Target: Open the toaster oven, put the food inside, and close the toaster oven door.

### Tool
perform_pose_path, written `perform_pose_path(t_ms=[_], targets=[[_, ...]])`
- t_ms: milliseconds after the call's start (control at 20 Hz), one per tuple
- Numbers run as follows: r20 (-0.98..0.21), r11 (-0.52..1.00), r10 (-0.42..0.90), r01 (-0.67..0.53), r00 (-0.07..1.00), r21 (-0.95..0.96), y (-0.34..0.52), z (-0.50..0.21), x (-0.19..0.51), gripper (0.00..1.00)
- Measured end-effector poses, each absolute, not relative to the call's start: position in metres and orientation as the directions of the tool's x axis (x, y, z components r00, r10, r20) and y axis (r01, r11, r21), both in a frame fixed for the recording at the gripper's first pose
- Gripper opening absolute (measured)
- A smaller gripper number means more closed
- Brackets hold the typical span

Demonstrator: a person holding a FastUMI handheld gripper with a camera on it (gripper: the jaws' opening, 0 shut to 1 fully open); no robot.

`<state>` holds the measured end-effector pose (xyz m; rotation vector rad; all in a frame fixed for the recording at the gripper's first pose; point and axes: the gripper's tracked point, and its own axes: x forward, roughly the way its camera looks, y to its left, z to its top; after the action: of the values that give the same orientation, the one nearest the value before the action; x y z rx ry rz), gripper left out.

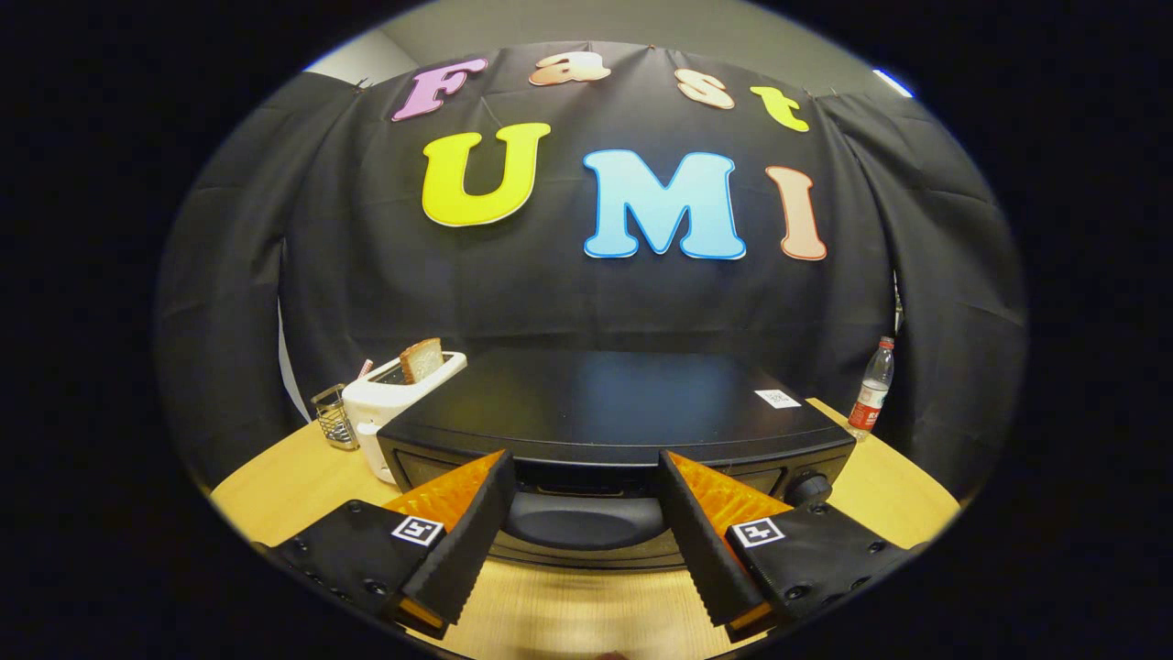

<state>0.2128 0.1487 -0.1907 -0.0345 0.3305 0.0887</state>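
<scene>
A black toaster oven (605, 403) stands on a wooden table (275, 486), seen from a little above its flat top. Its door looks closed, and the curved door handle (586, 522) lies low on the front. My gripper (585, 463) is open, with its two fingers spread wide on either side of the handle, close to the oven's front. Nothing is held between the fingers. A slice of brown bread (422, 359) sticks up from a white pop-up toaster (394, 399) just left of the oven.
A small wire holder (334, 417) sits left of the white toaster. A plastic water bottle (871, 390) with a red label stands at the oven's back right. A round knob (808, 488) is on the oven's right front. Bare tabletop (568, 614) lies beneath the fingers.
</scene>
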Motion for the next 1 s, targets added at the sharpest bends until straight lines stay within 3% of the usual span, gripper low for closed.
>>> perform_pose_path(t_ms=[1000], targets=[[-0.368,0.993,0.103,-0.117,0.924,-0.017,0.145,-0.215,0.139,0.99]])
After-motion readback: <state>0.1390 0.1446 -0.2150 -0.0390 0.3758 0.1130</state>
